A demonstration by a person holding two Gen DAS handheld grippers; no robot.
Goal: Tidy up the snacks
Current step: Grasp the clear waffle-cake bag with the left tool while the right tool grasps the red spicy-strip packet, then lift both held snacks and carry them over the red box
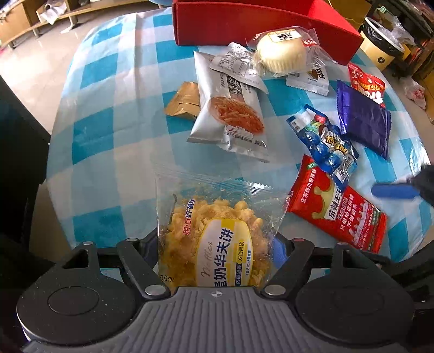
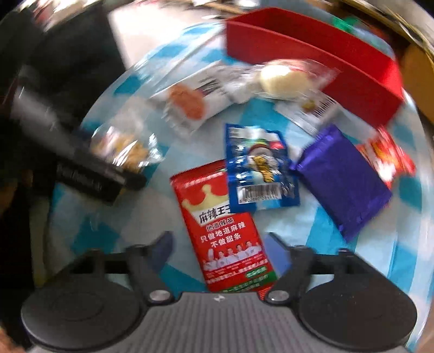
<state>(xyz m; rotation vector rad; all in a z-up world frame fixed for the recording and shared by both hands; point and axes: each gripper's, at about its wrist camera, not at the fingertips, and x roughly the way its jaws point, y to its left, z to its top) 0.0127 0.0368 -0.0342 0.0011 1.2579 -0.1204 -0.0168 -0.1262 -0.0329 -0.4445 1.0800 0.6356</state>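
Observation:
My left gripper [image 1: 215,244] is shut on a clear waffle packet [image 1: 217,239] with yellow contents, held just above the checked tablecloth [image 1: 108,135]. The right wrist view shows the same packet [image 2: 127,146] at the left, in the black left gripper [image 2: 130,176]. My right gripper [image 2: 219,247] is open and points down over a red spicy-strip packet [image 2: 227,230], which lies flat between its fingers with a gap on the left side. One blue fingertip [image 1: 393,191] of it shows beside that red packet [image 1: 339,214]. A red box [image 1: 244,24] stands at the back.
Loose snacks lie on the cloth: a blue packet [image 2: 260,165] overlapping the red one, a purple packet [image 2: 344,173], a silver packet [image 1: 230,114], a gold packet [image 1: 184,100], a bun packet [image 1: 282,54]. The table edge and floor [image 1: 32,68] lie left.

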